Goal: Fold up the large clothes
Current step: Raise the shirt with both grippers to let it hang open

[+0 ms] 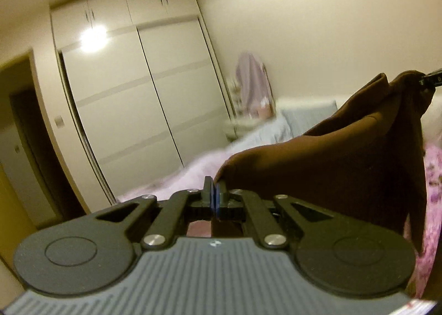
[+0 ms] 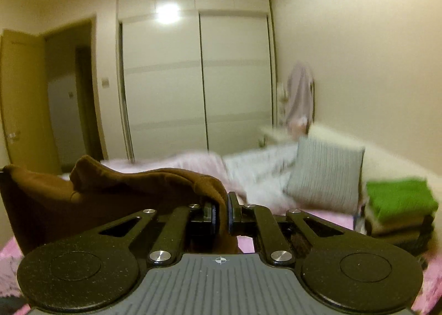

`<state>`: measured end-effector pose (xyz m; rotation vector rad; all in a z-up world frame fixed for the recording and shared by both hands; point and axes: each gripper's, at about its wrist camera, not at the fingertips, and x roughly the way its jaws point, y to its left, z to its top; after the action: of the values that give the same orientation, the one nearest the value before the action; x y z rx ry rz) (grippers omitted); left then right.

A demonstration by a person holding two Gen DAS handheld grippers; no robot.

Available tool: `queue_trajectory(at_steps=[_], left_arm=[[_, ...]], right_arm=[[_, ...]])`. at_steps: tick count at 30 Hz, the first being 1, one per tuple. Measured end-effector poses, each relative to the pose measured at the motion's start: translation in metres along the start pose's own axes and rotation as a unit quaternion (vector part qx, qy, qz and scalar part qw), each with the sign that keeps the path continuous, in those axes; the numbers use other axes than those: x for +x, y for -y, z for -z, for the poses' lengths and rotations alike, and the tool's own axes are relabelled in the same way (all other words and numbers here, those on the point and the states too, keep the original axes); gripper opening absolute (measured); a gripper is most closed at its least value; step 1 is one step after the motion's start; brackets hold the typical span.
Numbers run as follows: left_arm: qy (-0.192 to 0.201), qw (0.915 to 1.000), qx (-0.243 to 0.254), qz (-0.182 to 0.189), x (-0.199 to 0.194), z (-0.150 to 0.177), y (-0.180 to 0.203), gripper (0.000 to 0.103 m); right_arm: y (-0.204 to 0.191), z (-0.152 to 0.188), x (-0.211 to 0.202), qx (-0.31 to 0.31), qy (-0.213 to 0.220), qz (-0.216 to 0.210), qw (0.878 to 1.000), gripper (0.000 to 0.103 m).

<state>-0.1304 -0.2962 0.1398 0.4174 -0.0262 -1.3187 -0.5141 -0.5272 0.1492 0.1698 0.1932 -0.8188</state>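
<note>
The left gripper [image 1: 215, 190] has its fingers clamped on one edge of the brown garment [image 1: 331, 165], which hangs lifted above the pink bed [image 2: 326, 218]. The right gripper [image 2: 221, 208] pinches the opposite edge. Beyond stands a white wardrobe [image 2: 199, 80]; a green folded stack [image 2: 400, 199] sits far right.

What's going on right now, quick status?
Left gripper and right gripper both shut on brown garment, lifted above bed. Nothing in the way.
</note>
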Motion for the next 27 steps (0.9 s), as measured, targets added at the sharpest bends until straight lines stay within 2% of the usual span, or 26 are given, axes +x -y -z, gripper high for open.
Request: queue_trajectory(at_steps=[4,7,9,11,13,14,16,17,18,20,23,27], left_arm=[[0.039,0.9992,-0.006,-0.008,-0.026,-0.041,-0.018,0.000],[0.041,0.9990,-0.012,-0.010,-0.019,-0.063,-0.024,0.000],[0.028,0.9994,-0.019,-0.006,0.001,-0.070,-0.028,0.000],[0.003,0.9997,-0.023,-0.006,0.035,-0.070,-0.029,0.000],[-0.037,0.9987,-0.033,-0.010,0.093,-0.058,-0.024,0.000],[-0.065,0.9969,-0.042,-0.010,0.126,-0.047,-0.021,0.001],[-0.126,0.9897,-0.064,-0.025,0.201,-0.012,-0.011,0.008],[-0.151,0.9853,-0.069,-0.041,0.237,0.010,-0.006,0.018],[-0.182,0.9785,-0.080,-0.055,0.272,0.037,0.000,0.024],[-0.244,0.9604,-0.120,-0.061,0.324,0.094,0.010,0.024],[-0.301,0.9388,-0.149,-0.077,0.341,0.164,0.036,0.024],[-0.365,0.9080,-0.188,-0.083,0.320,0.246,0.062,0.024]], right_arm=[[-0.014,-0.040,-0.026,-0.015,0.053,-0.004,0.998,0.004],[-0.011,-0.062,-0.013,-0.015,0.063,-0.012,0.998,0.004],[-0.007,-0.069,0.012,-0.021,0.055,-0.014,0.998,0.004],[-0.001,-0.072,0.054,-0.025,0.034,-0.020,0.999,0.004],[0.006,-0.067,0.114,-0.032,-0.001,-0.026,0.999,0.004],[0.013,-0.060,0.151,-0.034,-0.025,-0.031,0.999,0.004],[0.023,-0.035,0.239,-0.042,-0.088,-0.043,0.994,0.004],[0.028,-0.015,0.282,-0.044,-0.118,-0.049,0.991,0.006],[0.032,0.008,0.323,-0.047,-0.145,-0.047,0.987,0.020],[0.037,0.058,0.388,-0.055,-0.189,-0.034,0.980,0.042],[0.050,0.130,0.432,-0.048,-0.241,-0.059,0.968,0.044],[0.070,0.221,0.443,-0.055,-0.316,-0.084,0.943,0.048]])
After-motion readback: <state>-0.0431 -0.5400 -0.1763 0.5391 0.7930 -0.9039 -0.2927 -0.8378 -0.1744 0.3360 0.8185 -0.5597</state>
